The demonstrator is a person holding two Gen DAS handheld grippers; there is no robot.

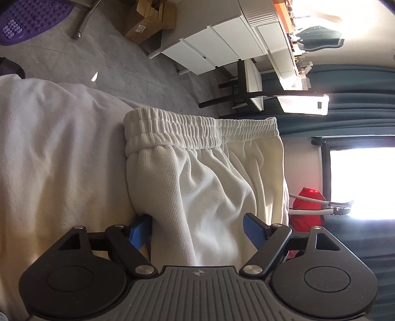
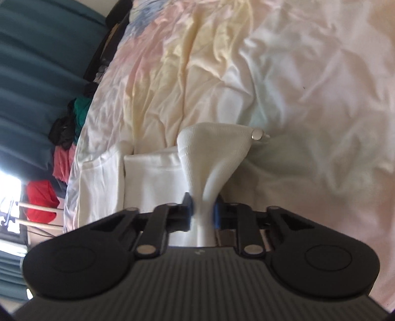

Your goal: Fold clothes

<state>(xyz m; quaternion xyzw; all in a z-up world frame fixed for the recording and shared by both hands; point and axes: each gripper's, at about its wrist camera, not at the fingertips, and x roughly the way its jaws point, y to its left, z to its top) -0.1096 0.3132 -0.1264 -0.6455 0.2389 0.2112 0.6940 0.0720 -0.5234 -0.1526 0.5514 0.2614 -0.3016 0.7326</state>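
Ribbed white trousers with an elastic waistband lie bunched on the bed. My left gripper stands wide around a thick fold of them. Its blue pads sit at either side of the cloth without visibly pinching it. In the right wrist view, my right gripper is shut on a narrow gather of the same white cloth, which fans out above the jaws. A small silver stud shows at the cloth's far corner. A flat folded white part lies to the left of the gather.
The bed carries a rumpled pastel sheet and a white blanket. White drawers, a black-legged table, a cardboard box and a purple mat stand on the grey floor. Teal curtains and piled clothes flank the bed.
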